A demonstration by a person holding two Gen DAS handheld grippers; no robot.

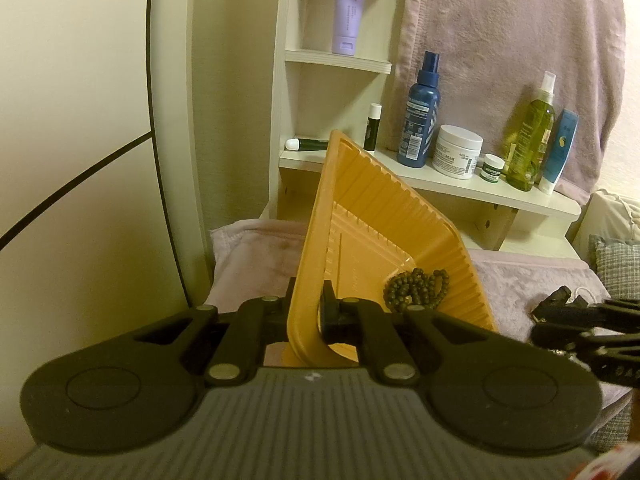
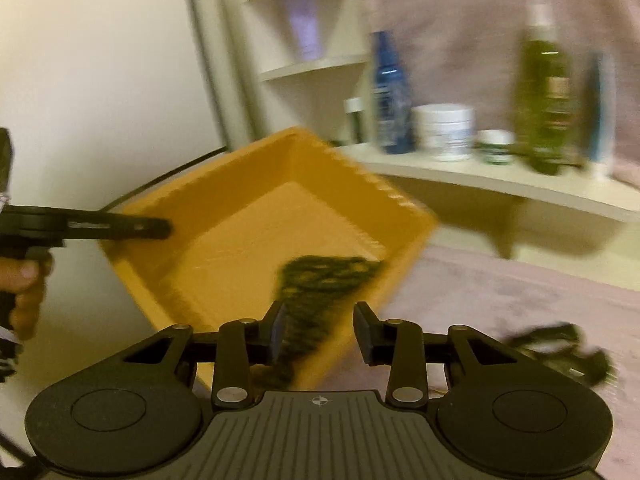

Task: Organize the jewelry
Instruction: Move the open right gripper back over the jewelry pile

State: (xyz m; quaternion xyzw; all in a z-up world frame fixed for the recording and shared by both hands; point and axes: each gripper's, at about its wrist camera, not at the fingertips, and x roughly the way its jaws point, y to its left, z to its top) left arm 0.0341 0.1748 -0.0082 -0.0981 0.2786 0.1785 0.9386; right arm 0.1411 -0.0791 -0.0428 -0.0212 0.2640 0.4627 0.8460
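Crowding shelf (image 1: pixel 460 184): bottles (image 1: pixel 418 120), jars (image 1: pixel 458 152)

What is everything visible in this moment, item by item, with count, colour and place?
tray: one, orange, tilted, rim clamped in the left claw
bead strand: one, dark, in the tray's low corner
spray bottle: one, blue, on shelf
jar: one, white, beside the blue bottle
small jar: one, green and white, on shelf
tall bottle: one, olive-green, on shelf
tube: one, lilac, upper cubby
towel: pink, covering the surface
left claw: black, shut on the tray rim
right claw: black, open, beads blurred between its fingers
hand: one, gripping the left handle
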